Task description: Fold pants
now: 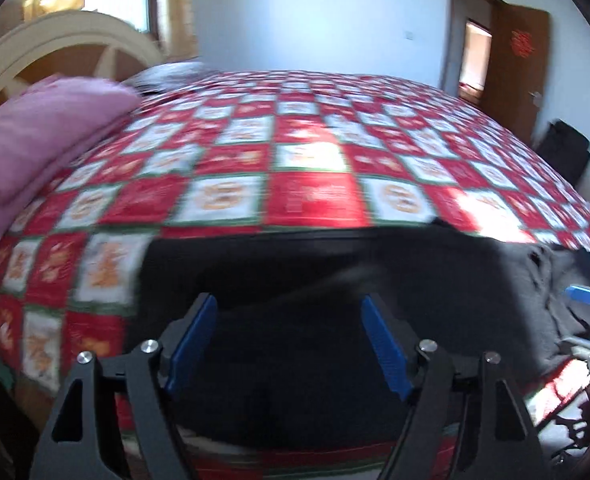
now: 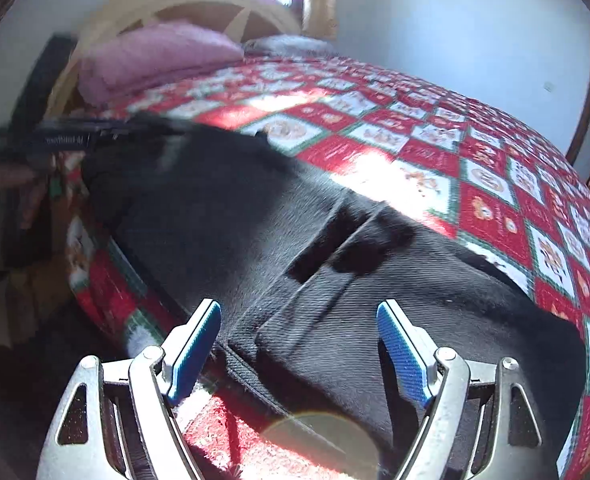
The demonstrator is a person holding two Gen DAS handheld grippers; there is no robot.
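Two hand-held grippers hover over a pair of black pants [image 2: 295, 240] spread flat along the near edge of a bed covered by a red and white checked quilt [image 1: 315, 152]. The left hand-held gripper [image 1: 289, 312] has its blue pads spread wide, released, with dark cloth lying below and nothing pinched between them. The right hand-held gripper [image 2: 299, 320] is likewise released, its pads apart above the pants' pocket area and a seam. A pink pillow [image 1: 43, 136] rests at the head of the bed against a cream headboard [image 1: 55, 40]. A brown door [image 1: 515, 52] stands open beyond.
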